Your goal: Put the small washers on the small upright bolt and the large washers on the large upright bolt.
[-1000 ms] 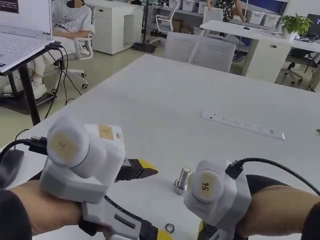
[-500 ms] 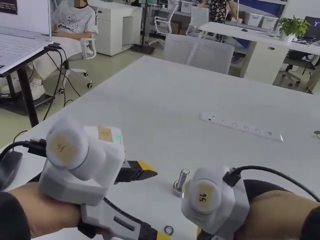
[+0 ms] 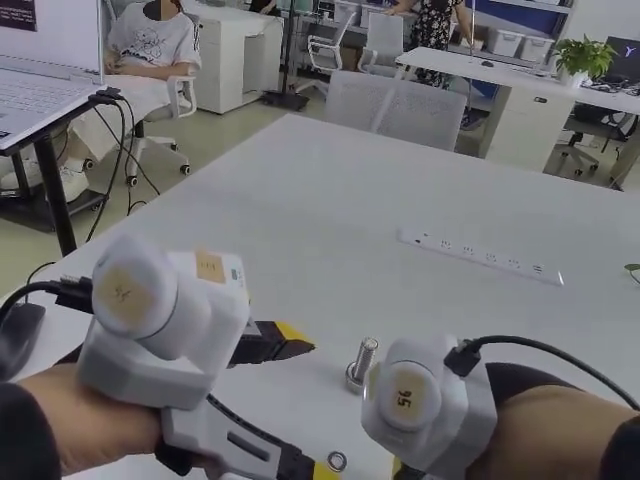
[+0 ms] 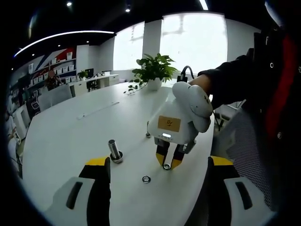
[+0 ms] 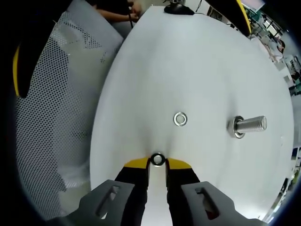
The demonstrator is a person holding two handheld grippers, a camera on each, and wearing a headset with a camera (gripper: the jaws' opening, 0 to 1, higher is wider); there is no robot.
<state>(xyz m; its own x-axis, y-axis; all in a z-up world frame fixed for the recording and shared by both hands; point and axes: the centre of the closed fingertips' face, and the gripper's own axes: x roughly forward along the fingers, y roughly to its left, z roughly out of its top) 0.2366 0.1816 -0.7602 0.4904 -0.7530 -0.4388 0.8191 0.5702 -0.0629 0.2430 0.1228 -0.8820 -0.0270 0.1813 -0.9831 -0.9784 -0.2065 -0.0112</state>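
One upright steel bolt (image 3: 362, 362) stands on the white table (image 3: 330, 220); it also shows as the bolt (image 4: 114, 150) and the bolt (image 5: 247, 125). My right gripper (image 5: 157, 162) points down at the table just right of the bolt, shut on a washer (image 5: 157, 159). That same held washer (image 4: 166, 165) sits between the yellow tips of the right gripper (image 4: 167, 162). A loose washer (image 3: 337, 461) lies flat near the table's front edge, seen too as the washer (image 4: 146, 179) and the washer (image 5: 180, 118). My left gripper (image 4: 159, 162) stands wide open, aimed at the right one.
A white power strip (image 3: 480, 255) lies farther back on the table. A mesh chair back (image 5: 56, 94) is close to the table's near edge. A potted plant (image 4: 153, 70) stands at the far end. A seated person (image 3: 150, 40) and other desks are beyond.
The right gripper has edged slightly left, closer to the bolt. The left gripper holds its place and stays open.
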